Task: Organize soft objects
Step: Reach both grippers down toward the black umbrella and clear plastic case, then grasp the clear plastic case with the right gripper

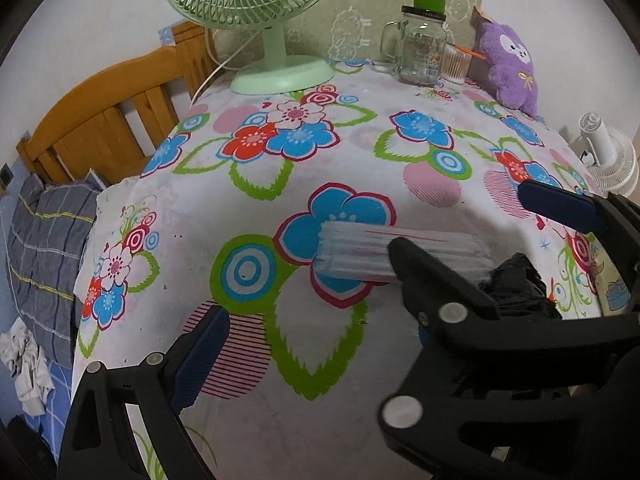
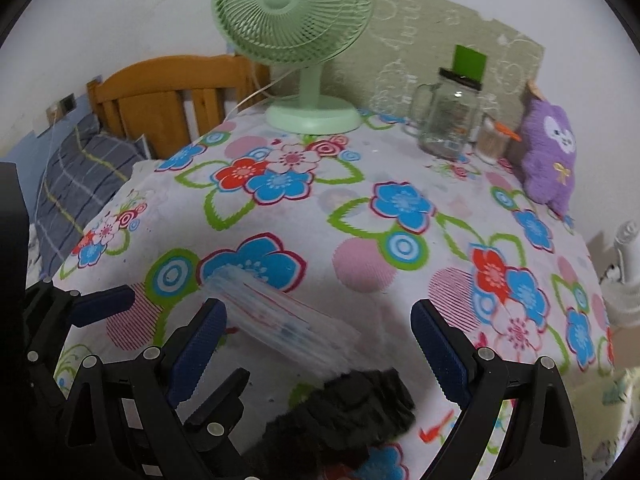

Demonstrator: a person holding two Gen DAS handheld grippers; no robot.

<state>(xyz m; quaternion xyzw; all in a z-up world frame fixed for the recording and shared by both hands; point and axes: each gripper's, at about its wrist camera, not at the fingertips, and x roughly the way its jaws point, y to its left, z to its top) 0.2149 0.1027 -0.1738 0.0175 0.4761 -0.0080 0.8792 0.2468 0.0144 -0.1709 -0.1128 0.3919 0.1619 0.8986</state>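
Right gripper: nearest the lens in the right wrist view, jaws spread wide, nothing between the blue pads; hovers over the near part of the surface.
Left gripper: at the left edge of the right wrist view, jaws apart and empty; own camera shows only one blue-padded finger at lower left, the right gripper's black frame covering the lower right.
Black fabric: crumpled heap on the near part of the surface, between the right gripper's two fingers in that view, not touched by either pad as far as visible.
Clear packet: soft, transparent, with red and blue marks, blurred; lies flat just beyond the black fabric, one end touching or overlapping it, far end over a blue printed flower.
Surface: covered by a white cloth with blue, red and green flowers.
Green fan: upright at the far edge, left of centre, cord trailing off behind.
Glass jar mug: right of the fan, black lid on, green block behind it.
Small ribbed glass: just beside the mug, orange stick leaning out.
Purple plush: far right corner, propped against the wall.
White fan: off the right edge of the surface.
Wooden headboard: far left, grey checked pillow below it.
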